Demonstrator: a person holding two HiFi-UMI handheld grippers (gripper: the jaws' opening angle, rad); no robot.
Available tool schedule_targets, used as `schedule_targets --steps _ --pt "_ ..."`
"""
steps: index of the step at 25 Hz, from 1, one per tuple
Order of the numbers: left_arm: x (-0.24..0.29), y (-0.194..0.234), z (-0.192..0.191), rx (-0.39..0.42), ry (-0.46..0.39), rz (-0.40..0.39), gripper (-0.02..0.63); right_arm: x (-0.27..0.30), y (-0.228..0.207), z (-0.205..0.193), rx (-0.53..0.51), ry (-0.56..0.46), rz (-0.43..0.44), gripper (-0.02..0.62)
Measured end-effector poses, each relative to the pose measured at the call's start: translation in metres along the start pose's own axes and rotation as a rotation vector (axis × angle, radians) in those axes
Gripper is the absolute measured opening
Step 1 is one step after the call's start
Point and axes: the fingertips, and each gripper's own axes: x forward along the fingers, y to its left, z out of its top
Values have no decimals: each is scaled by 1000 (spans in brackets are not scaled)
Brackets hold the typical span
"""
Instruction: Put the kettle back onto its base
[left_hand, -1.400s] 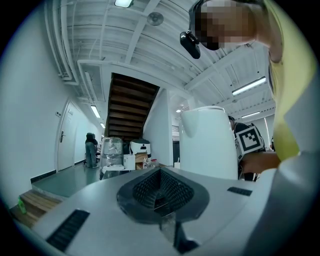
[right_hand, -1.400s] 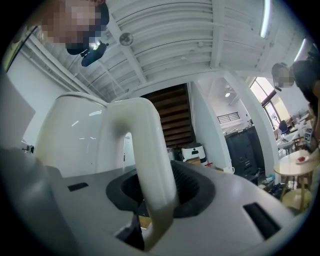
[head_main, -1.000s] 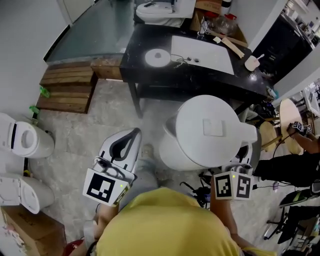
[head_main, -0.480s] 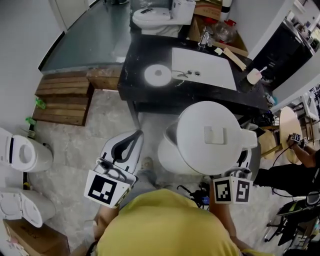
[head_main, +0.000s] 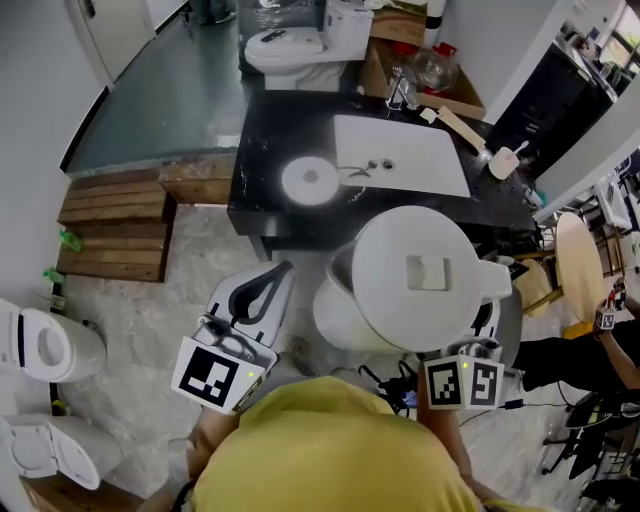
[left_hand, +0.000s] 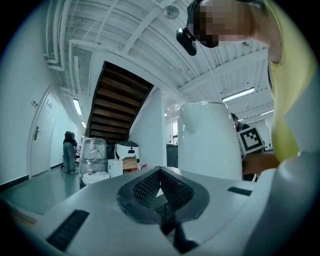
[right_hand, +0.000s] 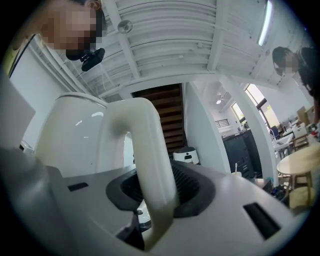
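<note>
Head view: closed kettle hangs in right tongs

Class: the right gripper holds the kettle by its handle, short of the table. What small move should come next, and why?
Probably carry the kettle forward and a little left until it hangs over the round base on the black table. The kettle is in the air, short of the table's near edge, with the right gripper shut on its handle.
</note>
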Motion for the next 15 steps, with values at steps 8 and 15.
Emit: schedule_targets --steps 8,15 --pt "15 21 -12 -30 6 -39 8 18 3 -13 -17 15 -36 126" --pt "22 28 -16 -38 8 -40 8 36 1 -15 -20 21 -34 126"
